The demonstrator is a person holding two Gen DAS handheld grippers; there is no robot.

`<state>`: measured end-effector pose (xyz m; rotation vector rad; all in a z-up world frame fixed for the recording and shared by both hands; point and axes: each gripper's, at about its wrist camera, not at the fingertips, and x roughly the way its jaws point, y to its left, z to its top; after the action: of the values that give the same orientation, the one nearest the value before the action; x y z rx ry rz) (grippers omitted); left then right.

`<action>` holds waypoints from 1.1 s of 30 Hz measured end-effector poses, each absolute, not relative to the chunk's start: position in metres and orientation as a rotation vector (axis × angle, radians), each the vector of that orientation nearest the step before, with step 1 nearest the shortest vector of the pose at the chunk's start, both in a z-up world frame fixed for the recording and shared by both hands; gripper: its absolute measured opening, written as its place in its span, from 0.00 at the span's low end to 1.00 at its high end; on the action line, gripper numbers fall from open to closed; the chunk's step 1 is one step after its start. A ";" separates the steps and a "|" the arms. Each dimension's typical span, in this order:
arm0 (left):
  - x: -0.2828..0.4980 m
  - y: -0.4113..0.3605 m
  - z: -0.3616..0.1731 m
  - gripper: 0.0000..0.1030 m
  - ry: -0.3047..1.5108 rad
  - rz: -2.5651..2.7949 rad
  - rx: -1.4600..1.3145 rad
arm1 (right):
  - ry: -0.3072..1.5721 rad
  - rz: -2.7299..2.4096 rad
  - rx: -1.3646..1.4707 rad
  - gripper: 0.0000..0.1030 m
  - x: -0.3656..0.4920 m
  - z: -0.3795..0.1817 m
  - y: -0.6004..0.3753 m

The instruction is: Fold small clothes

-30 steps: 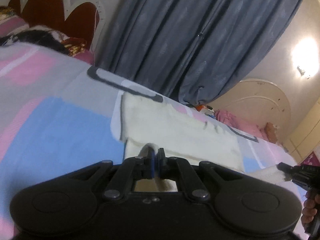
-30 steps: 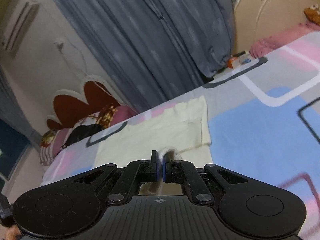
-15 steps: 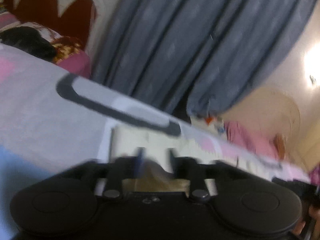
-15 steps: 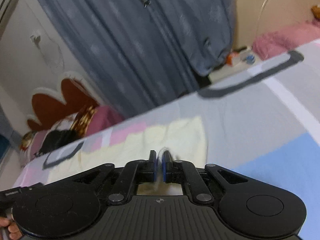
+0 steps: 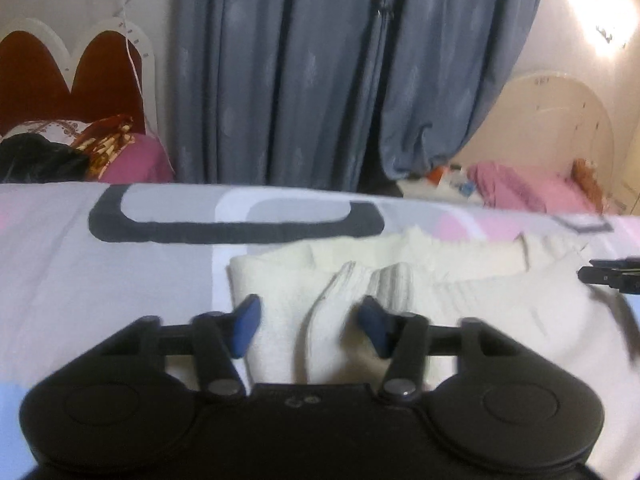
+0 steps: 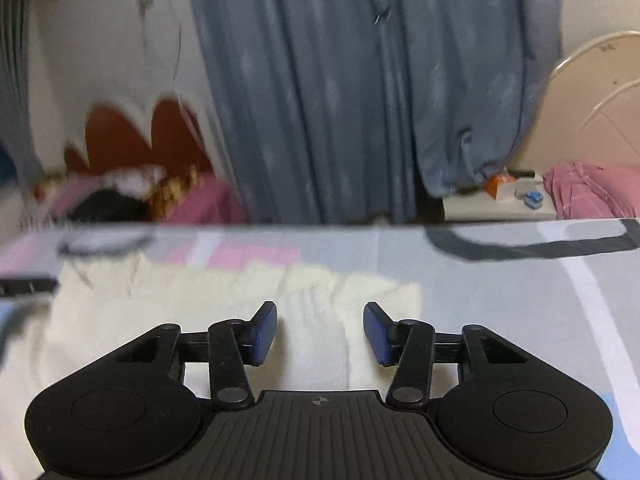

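A cream knitted garment (image 5: 460, 300) lies flat on the patterned bedspread (image 5: 100, 280), folded over on itself. My left gripper (image 5: 310, 326) is open just above its left part, with a ribbed fold of the knit lying loose between the jaws. My right gripper (image 6: 320, 332) is open over the garment's right part (image 6: 200, 312), with a ribbed fold between its blue pads too. The right gripper's tip also shows at the right edge of the left wrist view (image 5: 608, 276). The left gripper's tip shows at the left edge of the right wrist view (image 6: 28, 286).
The bed's far edge runs just beyond the garment. Behind it hang blue-grey curtains (image 5: 340, 80). A red and white headboard (image 5: 72, 80) with pillows stands at the left. A small table (image 6: 500, 200) with boxes and pink bedding (image 5: 528, 188) are at the right.
Both grippers carried the garment's edge forward over the rest of it, came down level with the bed and opened, letting the cloth go.
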<state>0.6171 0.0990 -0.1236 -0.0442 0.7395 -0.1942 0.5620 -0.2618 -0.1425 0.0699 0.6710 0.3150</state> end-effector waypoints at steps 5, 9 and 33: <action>0.616 0.088 -0.124 0.07 0.706 -0.219 0.031 | 0.641 0.309 -0.066 0.09 0.547 -0.152 -0.241; 0.612 0.089 -0.125 0.26 0.681 -0.204 0.013 | 0.610 0.302 -0.069 0.03 0.540 -0.152 -0.242; 0.619 0.086 -0.113 0.02 0.530 -0.206 -0.023 | 0.517 0.255 0.024 0.01 0.541 -0.132 -0.266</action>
<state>0.6191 0.0860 -0.1130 -0.0228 0.5298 -0.2059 0.5411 -0.2660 -0.1320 0.0235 0.5166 0.2546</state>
